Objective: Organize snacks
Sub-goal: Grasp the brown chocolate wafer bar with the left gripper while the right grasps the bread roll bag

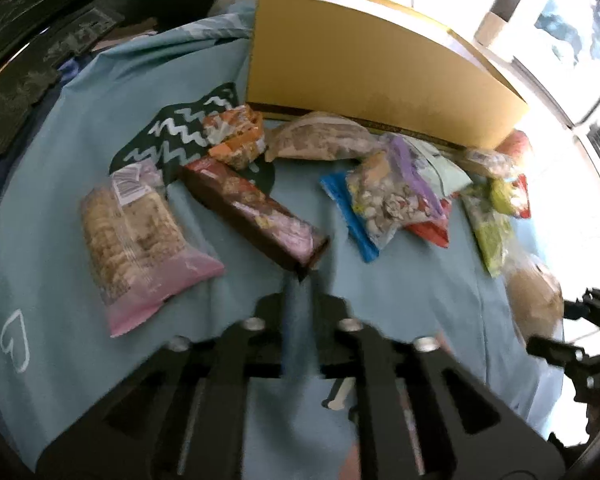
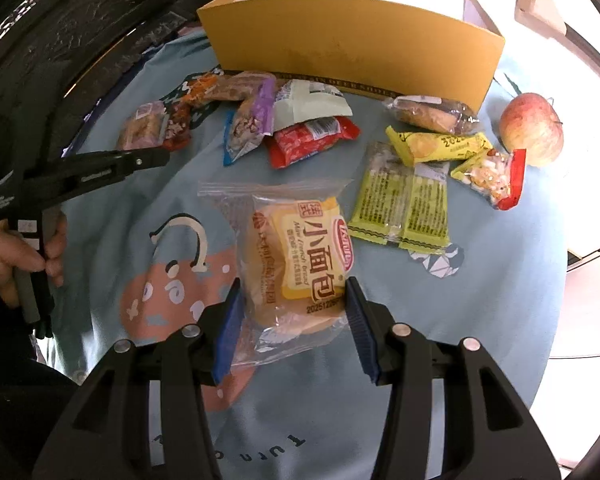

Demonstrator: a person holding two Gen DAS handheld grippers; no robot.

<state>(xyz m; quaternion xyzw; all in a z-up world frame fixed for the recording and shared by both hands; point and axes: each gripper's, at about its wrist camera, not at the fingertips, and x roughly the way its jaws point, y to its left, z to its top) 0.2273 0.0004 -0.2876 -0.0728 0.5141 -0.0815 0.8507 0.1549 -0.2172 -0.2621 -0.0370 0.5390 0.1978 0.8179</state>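
Left wrist view, on blue cloth (image 1: 100,128): left gripper (image 1: 298,292), jaws narrowly parted and blurred, nothing between them, just short of brown biscuit pack (image 1: 256,212); pink cookie bag (image 1: 140,236) to its left; mixed snack packets (image 1: 392,196) before yellow box (image 1: 372,76).

Right wrist view: right gripper (image 2: 294,324), blue pads pressed against both sides of bread bag (image 2: 296,256); green packets (image 2: 404,204) beside it; apple (image 2: 534,128) right of box (image 2: 352,36); hand (image 2: 18,256) holding the other gripper at left.
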